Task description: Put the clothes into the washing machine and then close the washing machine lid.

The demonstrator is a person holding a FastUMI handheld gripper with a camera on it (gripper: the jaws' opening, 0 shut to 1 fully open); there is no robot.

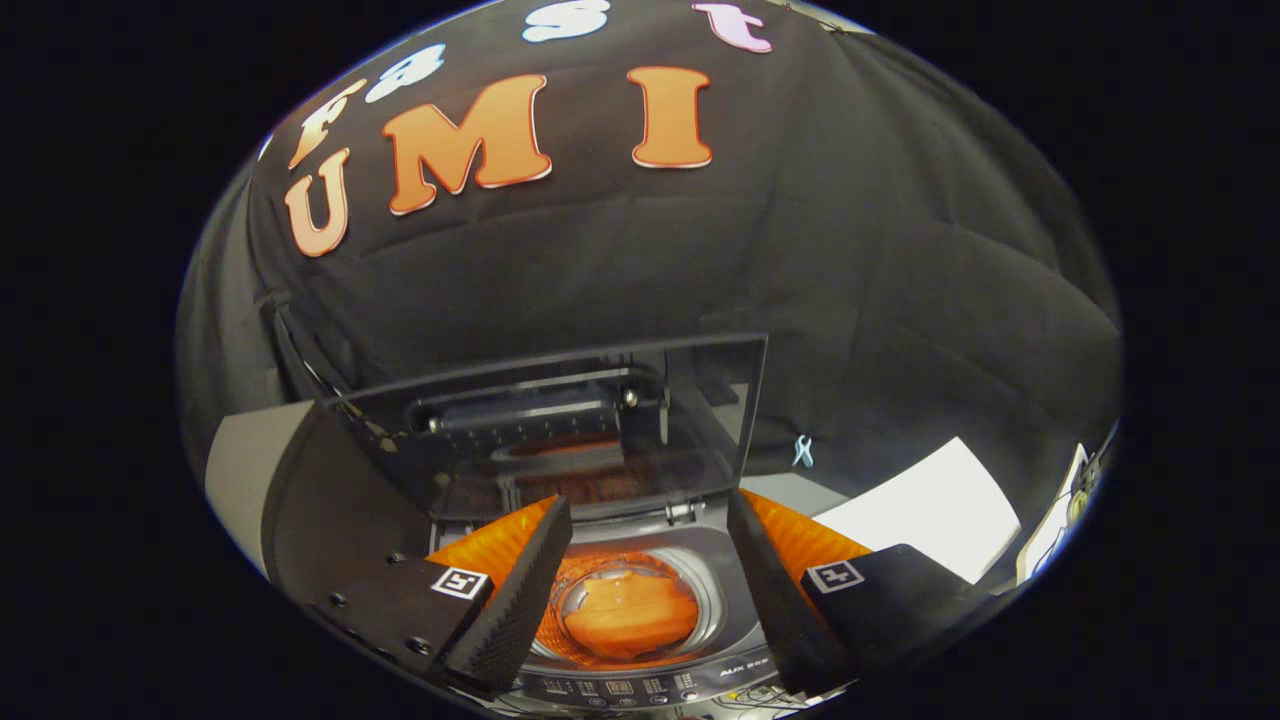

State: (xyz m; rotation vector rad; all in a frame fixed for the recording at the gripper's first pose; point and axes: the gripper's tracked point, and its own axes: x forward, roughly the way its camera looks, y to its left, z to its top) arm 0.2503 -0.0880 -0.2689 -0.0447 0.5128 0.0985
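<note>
Currently, the gripper [640,590] is being held with fingers spread, gripping nothing. Orange clothes [628,612] are lying inside the washing machine [640,690], lower centre, its lid [560,420] raised.

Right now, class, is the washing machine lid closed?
No, the washing machine lid stands raised behind the drum, where an orange garment lies below the open gripper.

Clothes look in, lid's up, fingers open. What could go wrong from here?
1. The dark see-through lid stands upright beyond the open gripper; pushed off-centre, it might slip off a finger and slam.
2. The orange cloth sits down in the round drum between the fingers; a low approach could snag it.
3. Fingers hang over the control panel; lowering may press buttons.
</note>
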